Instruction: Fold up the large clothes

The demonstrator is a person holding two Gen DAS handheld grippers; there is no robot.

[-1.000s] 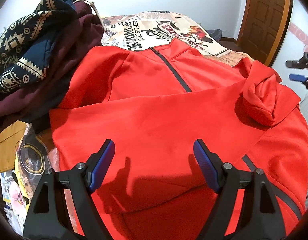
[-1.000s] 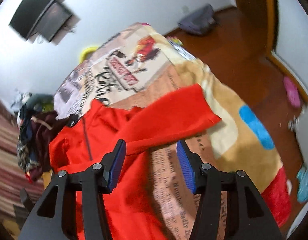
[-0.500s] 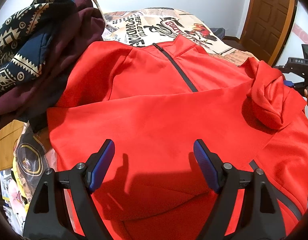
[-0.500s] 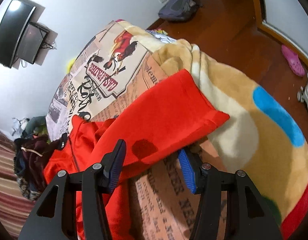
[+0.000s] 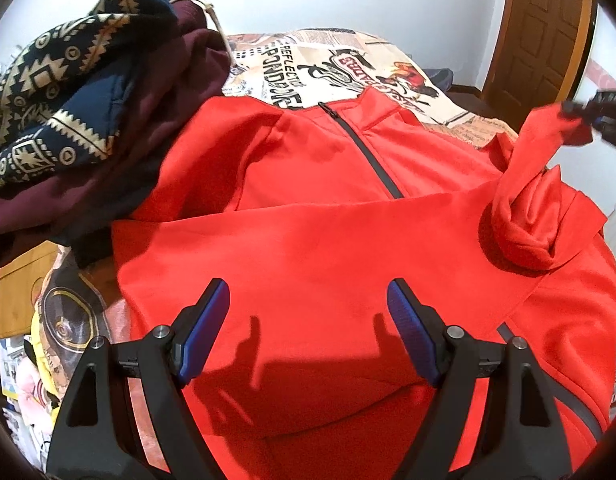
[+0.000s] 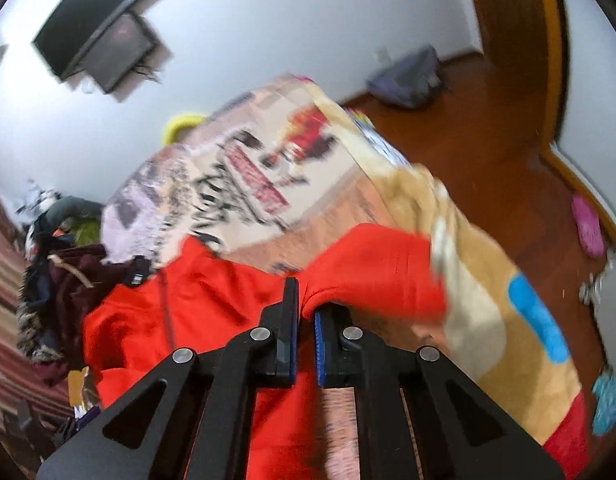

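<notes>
While the right tongs (image 6: pixel 306 312) are clamped on the cuff end of the red jacket's sleeve (image 6: pixel 371 276), the grip looks thin: only a small fold of fabric sits betw. the pads, so a quick pull could slip it out and drop the sleeve short of the fold line. The red jacket (image 5: pixel 327 240) lies spread face-up on the bed, over the printed blanket (image 5: pixel 315 64), w/ the other sleeve already laid across the chest. Left tongs (image 5: pixel 308 328) hang wide apart above the lower front, holding nothing, so nothing pins the body. Dragging the sleeve across may shift the whole jacket or undo the laid sleeve. The clothes pile (image 5: pixel 80 100) touches the jacket's far shoulder and could snag it.
</notes>
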